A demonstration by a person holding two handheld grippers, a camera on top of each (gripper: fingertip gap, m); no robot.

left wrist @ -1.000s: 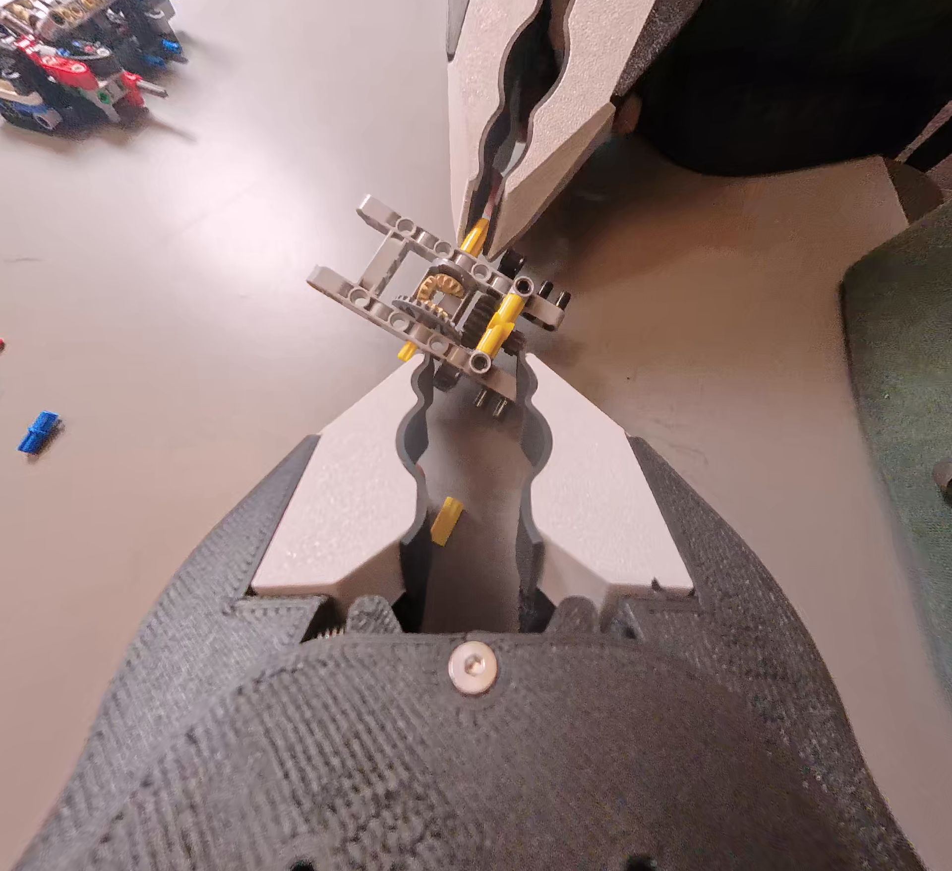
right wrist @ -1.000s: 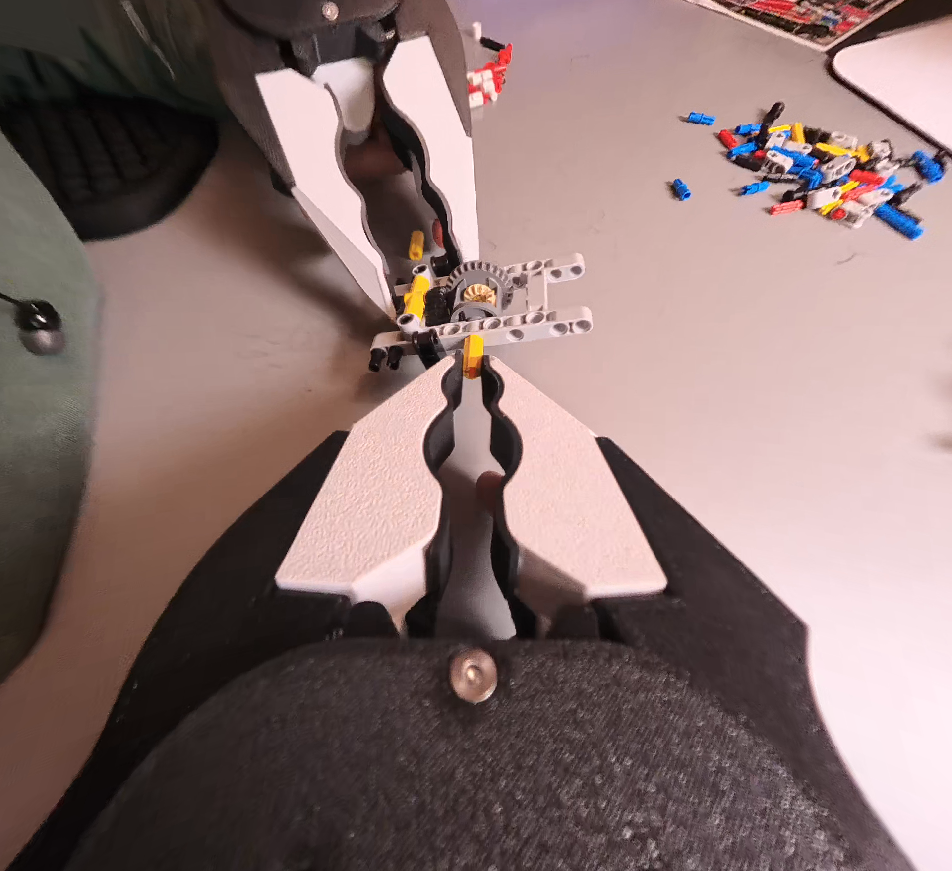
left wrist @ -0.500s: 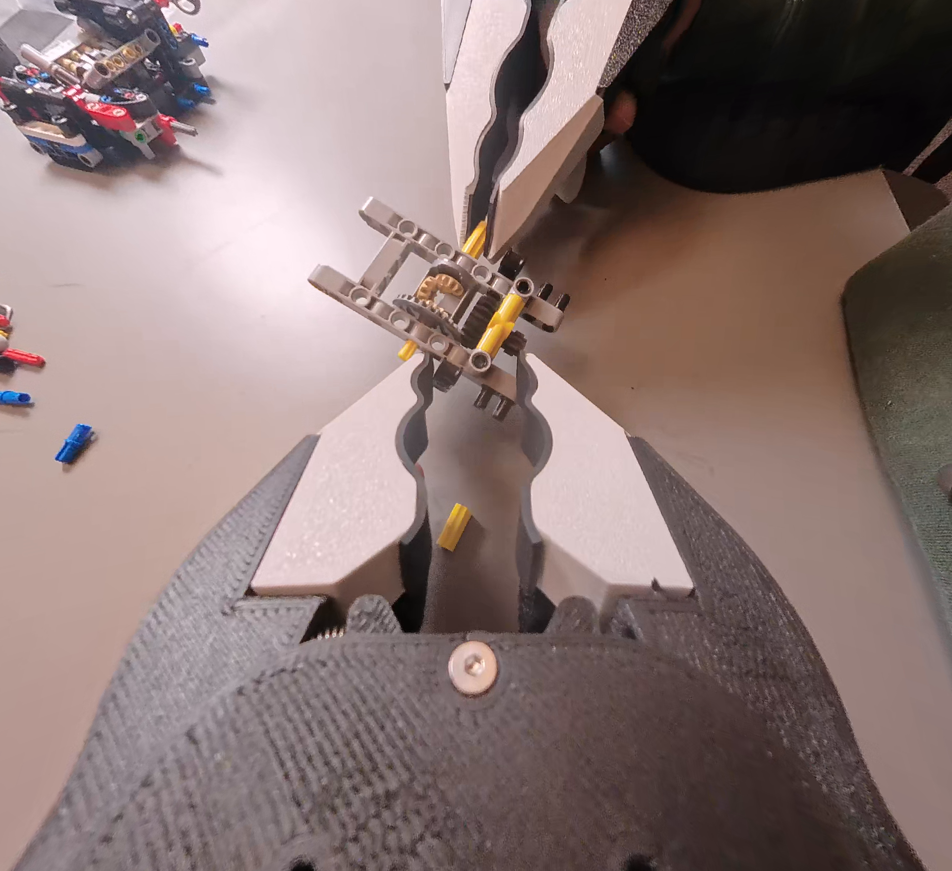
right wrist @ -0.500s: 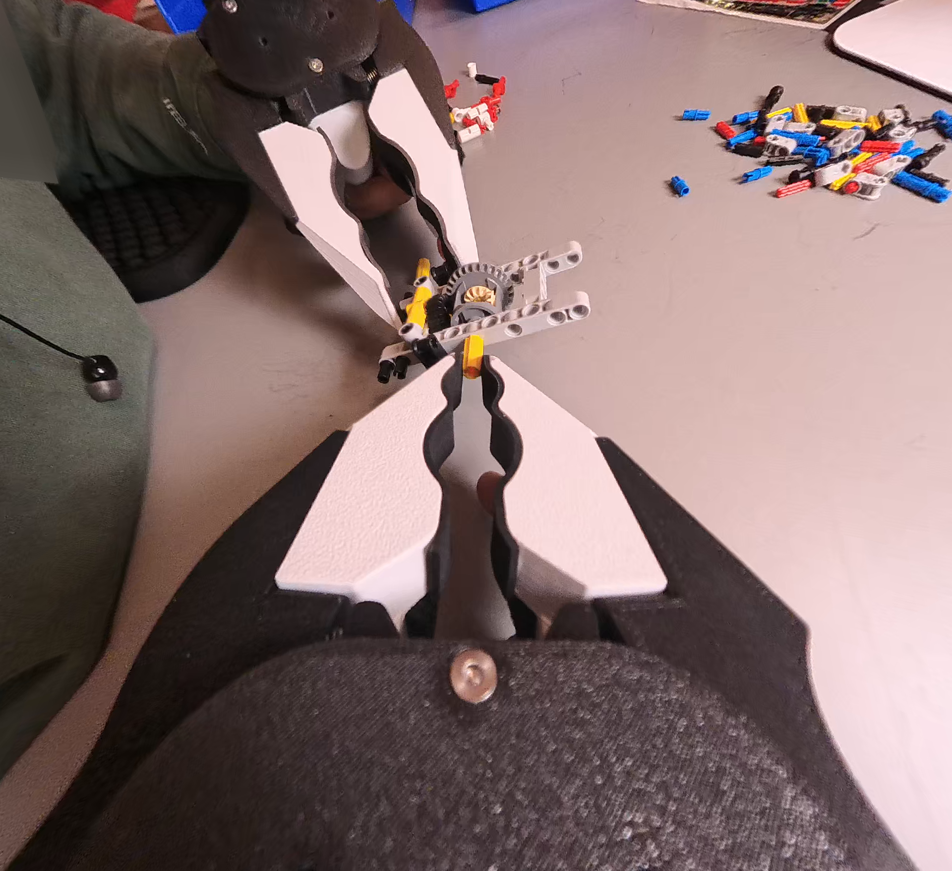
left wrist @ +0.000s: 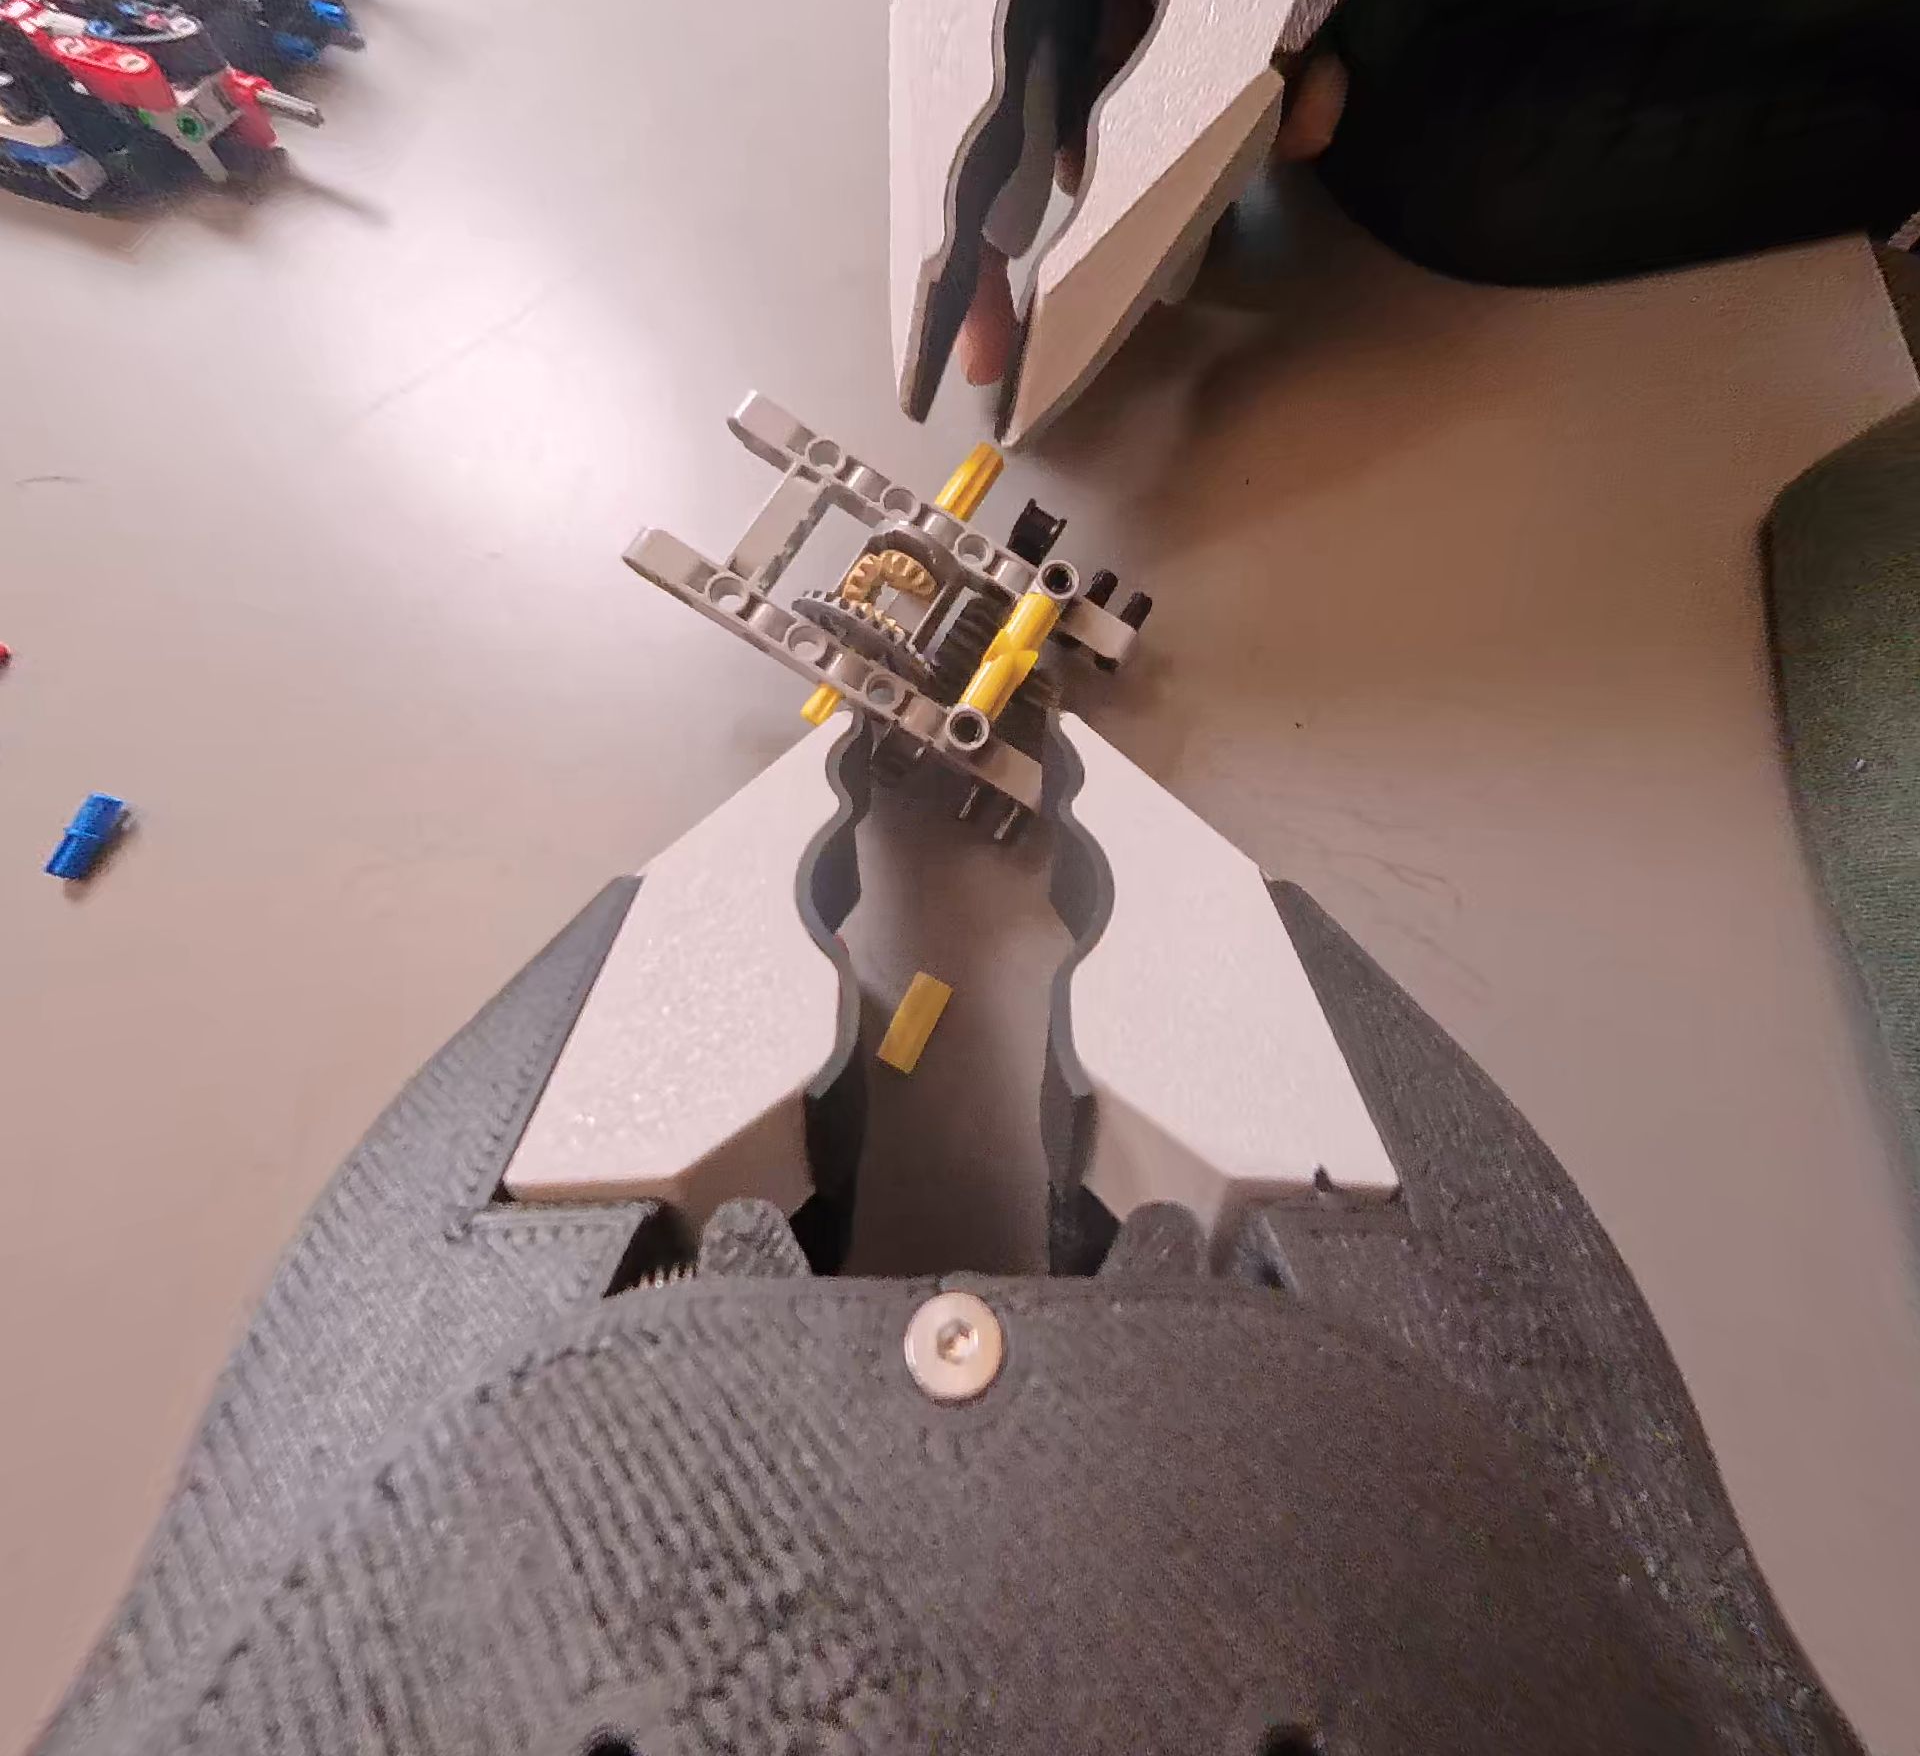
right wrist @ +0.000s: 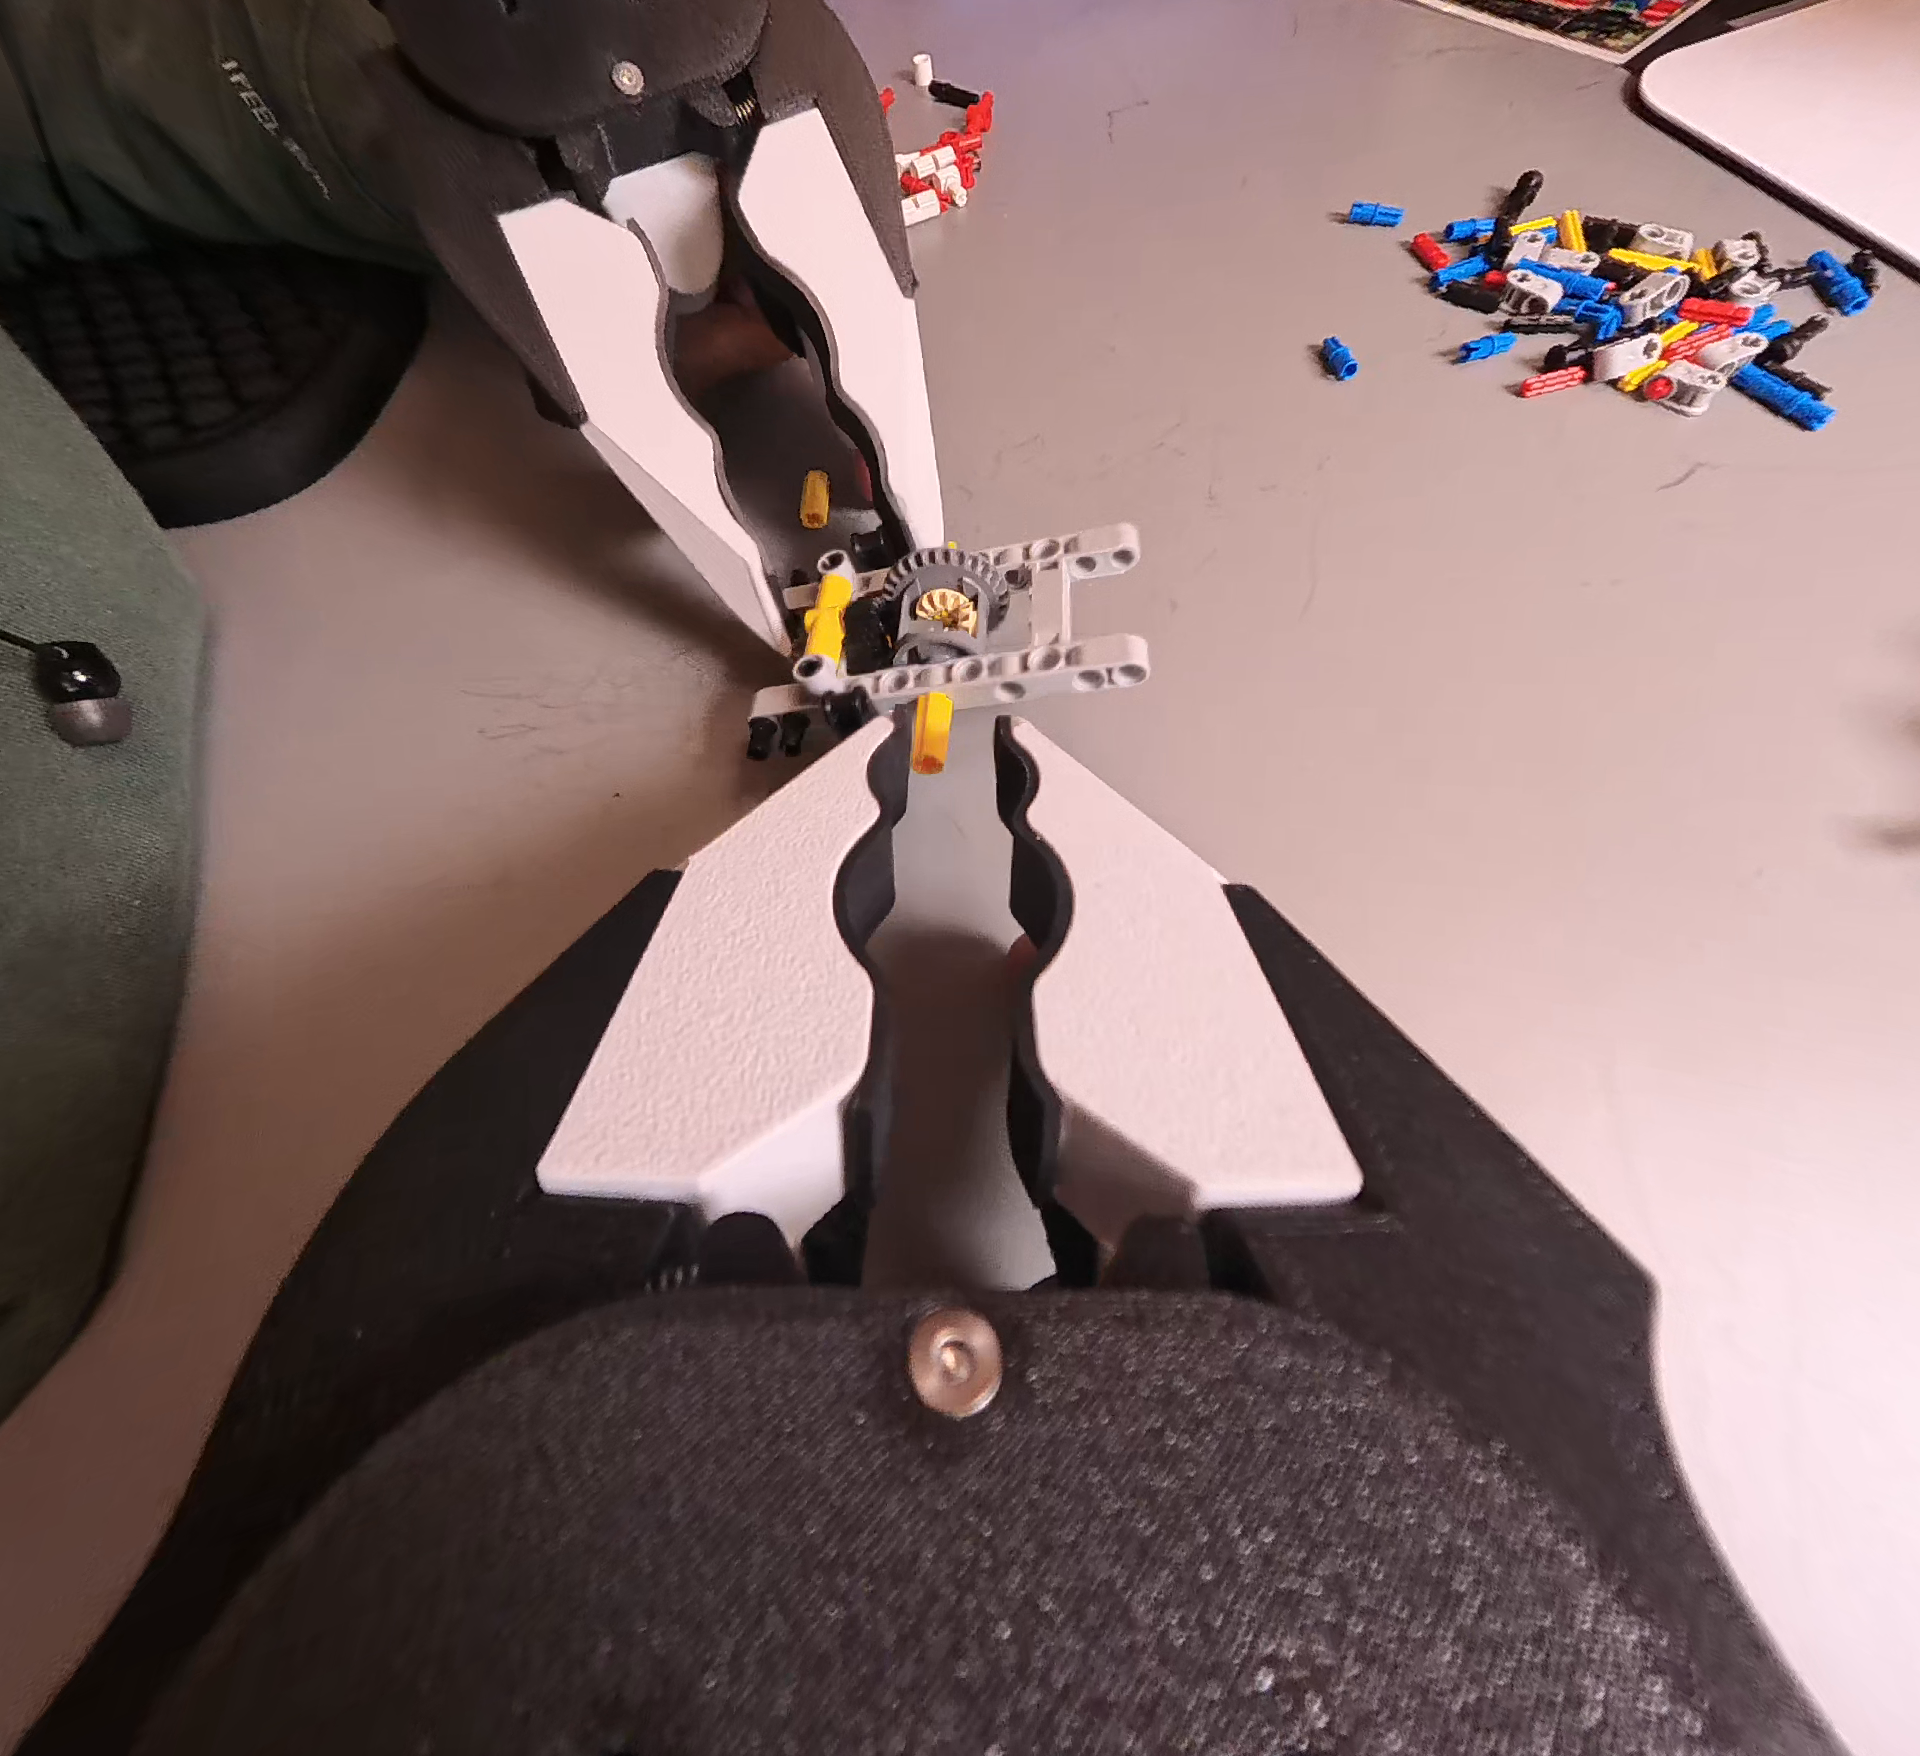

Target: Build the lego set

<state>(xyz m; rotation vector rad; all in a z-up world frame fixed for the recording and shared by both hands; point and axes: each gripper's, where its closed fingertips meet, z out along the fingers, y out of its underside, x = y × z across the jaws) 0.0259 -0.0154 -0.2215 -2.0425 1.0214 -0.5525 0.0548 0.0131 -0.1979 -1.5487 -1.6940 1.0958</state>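
The left gripper (left wrist: 951, 761) pinches one end of a grey lego frame (left wrist: 883, 605) fitted with gears and yellow axles, holding it just above the bench (left wrist: 468, 356). The right gripper (right wrist: 940, 735), fingers slightly apart, flanks a protruding yellow axle (right wrist: 932, 730). Loose pieces (right wrist: 1642, 304) lie far right.

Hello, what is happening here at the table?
A person builds a lego set with two hand-held tools. The left tool grips the end of a grey gear frame and holds it above the table. The right tool is open around a yellow axle sticking out of the frame. Loose parts lie nearby.
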